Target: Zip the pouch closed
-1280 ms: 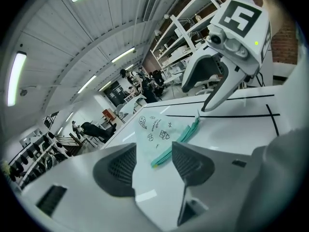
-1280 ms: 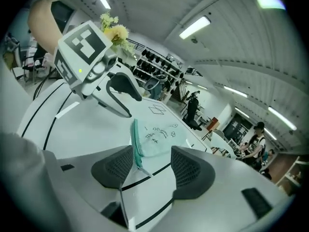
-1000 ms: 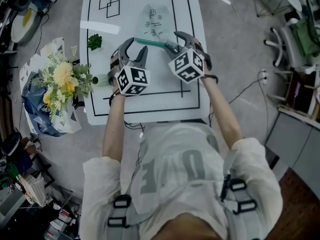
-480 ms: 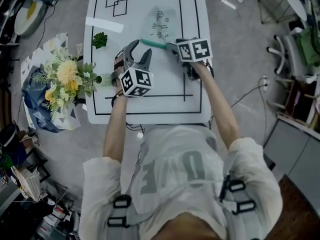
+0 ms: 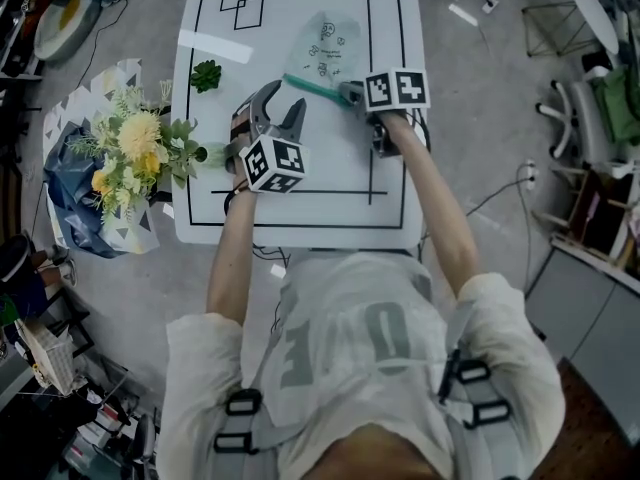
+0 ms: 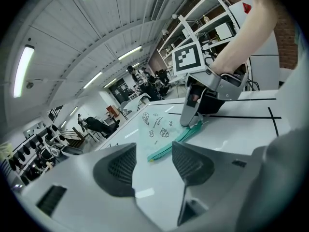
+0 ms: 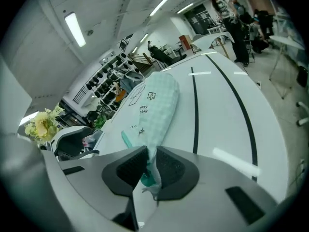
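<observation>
Now the right gripper (image 5: 352, 92) had just squeezed shut on the zipper end of the pouch (image 5: 322, 50), likely to hold it on the table (image 5: 300, 203). The left gripper (image 5: 276, 105) stood spread, empty, nearby.

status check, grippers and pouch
Right gripper jaws just closing, pinching pouch at zip end. Left gripper open, empty, short of pouch. Nothing blocking zip.

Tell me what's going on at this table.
A person stands at a white table with a gripper in each hand. The right gripper has just closed its jaws on one end of the pouch, at its green zip. The left gripper is open near the zip's other end, gripping nothing. The pouch lies on the table.
</observation>
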Demonstrator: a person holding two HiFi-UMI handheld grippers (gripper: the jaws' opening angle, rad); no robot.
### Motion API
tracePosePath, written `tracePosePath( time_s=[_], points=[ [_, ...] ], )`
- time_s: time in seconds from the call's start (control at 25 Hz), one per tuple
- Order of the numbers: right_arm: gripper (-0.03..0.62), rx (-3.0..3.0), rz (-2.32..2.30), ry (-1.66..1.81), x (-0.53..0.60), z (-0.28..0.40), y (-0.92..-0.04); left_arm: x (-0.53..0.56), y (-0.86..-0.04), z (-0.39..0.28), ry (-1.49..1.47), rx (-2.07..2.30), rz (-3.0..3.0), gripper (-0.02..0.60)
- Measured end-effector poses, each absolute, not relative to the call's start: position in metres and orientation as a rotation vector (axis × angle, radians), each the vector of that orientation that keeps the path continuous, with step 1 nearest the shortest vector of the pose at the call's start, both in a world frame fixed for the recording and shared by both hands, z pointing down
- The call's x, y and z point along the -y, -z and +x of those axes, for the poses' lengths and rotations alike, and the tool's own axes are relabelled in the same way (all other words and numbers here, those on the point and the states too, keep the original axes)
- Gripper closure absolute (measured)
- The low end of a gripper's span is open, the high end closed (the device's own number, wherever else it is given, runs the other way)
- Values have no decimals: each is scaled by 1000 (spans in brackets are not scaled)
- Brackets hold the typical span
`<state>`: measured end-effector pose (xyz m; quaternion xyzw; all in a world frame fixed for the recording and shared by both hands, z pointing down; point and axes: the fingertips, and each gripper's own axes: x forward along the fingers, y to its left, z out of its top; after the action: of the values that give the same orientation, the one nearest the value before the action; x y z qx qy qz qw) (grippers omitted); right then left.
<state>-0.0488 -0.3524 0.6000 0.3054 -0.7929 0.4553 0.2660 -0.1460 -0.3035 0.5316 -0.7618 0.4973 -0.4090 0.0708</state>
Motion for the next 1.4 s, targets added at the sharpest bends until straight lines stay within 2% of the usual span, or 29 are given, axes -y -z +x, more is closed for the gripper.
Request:
tracePosePath(
  time_s=[0.08, 0.52, 0.84, 1.08, 1.4],
  points=[
    [566, 2173, 791, -1221, 351, -53, -597, 302, -532, -145, 1232, -1497, -2290, 368],
    [579, 2323, 571, -1521, 331, -45, -524, 301, -529, -150, 1204, -1511, -2277, 368],
    [580, 2396, 521, -1386, 313, -14, -455, 303, -528, -126, 1185, -1403, -2231, 368],
    [580, 2419, 402, -1303, 275, -3, -415, 301, -507, -116, 988, -1417, -2356, 368],
    [580, 2459, 134, -1099, 236, -1, -382, 268, -459, -88, 794, -1181, -2388, 370]
  ],
)
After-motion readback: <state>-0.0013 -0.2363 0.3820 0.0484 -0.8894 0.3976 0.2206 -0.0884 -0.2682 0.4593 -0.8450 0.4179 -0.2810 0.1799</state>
